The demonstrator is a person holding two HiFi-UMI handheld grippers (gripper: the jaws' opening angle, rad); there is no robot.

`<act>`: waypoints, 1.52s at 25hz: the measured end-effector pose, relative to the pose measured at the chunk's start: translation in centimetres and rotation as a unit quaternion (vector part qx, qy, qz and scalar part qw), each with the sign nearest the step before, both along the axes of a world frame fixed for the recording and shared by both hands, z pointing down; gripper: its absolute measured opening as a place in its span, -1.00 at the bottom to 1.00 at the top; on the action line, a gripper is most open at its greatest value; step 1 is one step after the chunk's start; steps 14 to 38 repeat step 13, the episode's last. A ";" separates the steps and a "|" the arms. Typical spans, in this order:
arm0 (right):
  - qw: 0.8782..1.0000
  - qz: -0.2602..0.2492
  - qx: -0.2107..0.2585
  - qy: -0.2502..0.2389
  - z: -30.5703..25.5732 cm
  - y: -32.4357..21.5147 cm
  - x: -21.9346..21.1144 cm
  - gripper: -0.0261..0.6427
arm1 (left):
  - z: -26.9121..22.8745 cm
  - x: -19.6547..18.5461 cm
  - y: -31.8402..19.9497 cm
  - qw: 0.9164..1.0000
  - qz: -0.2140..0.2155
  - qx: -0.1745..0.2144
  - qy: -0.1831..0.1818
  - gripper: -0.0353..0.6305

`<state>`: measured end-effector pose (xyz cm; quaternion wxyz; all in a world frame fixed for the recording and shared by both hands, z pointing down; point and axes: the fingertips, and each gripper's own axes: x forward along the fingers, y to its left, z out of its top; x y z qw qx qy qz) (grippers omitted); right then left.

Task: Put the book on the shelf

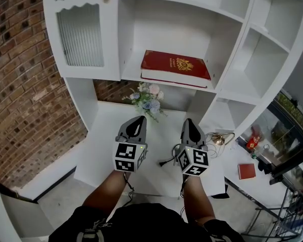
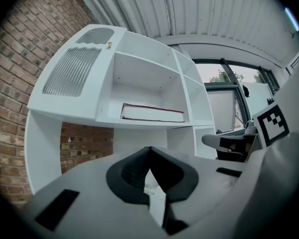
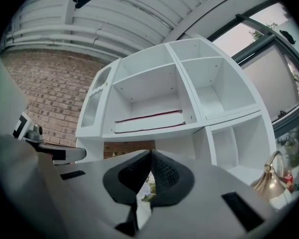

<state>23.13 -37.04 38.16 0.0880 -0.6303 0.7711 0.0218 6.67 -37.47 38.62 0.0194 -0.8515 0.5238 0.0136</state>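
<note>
Red gold-embossed hardcover book (image 1: 174,66) lies flat on the white shelf unit (image 1: 130,70), upper centre of frame. Left hand-held gripper (image 1: 139,120) and right hand-held gripper (image 1: 189,122) hover below, jaws closed and empty (placement looks done); best withdrawn clear of the pastel flower bouquet (image 1: 147,99).

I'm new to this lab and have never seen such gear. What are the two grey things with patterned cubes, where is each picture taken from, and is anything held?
There is no robot: a person holds a hand-operated claw in each hand. The downward picture comes from a camera on their head and shows the left claw and right claw above a white desk. The other two come from cameras riding on each claw, looking along its jaws. Both claws are shut and hold nothing. The red book lies flat on the white shelf, and a small bouquet stands on the desk below it.
</note>
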 end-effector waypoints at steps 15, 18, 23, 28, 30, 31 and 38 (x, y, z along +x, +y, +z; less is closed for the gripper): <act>1.000 0.004 -0.003 0.000 0.3 2.0 0.2 -0.89 | 0.1 0.9 1.6 1.000 0.012 -0.018 0.004 -0.86; 1.000 0.004 -0.003 0.000 0.3 2.0 0.2 -0.89 | 0.1 0.9 1.6 1.000 0.012 -0.018 0.004 -0.86; 1.000 0.004 -0.003 0.000 0.3 2.0 0.2 -0.89 | 0.1 0.9 1.6 1.000 0.012 -0.018 0.004 -0.86; 1.000 0.004 -0.003 0.000 0.3 2.0 0.2 -0.89 | 0.1 0.9 1.6 1.000 0.012 -0.018 0.004 -0.86; 1.000 0.004 -0.003 0.000 0.3 2.0 0.2 -0.89 | 0.1 0.9 1.6 1.000 0.012 -0.018 0.004 -0.86; 1.000 0.004 -0.003 0.000 0.3 2.0 0.2 -0.89 | 0.1 0.9 1.6 1.000 0.012 -0.018 0.004 -0.86; 1.000 0.004 -0.003 0.000 0.3 2.0 0.2 -0.89 | 0.1 0.9 1.6 1.000 0.012 -0.018 0.004 -0.86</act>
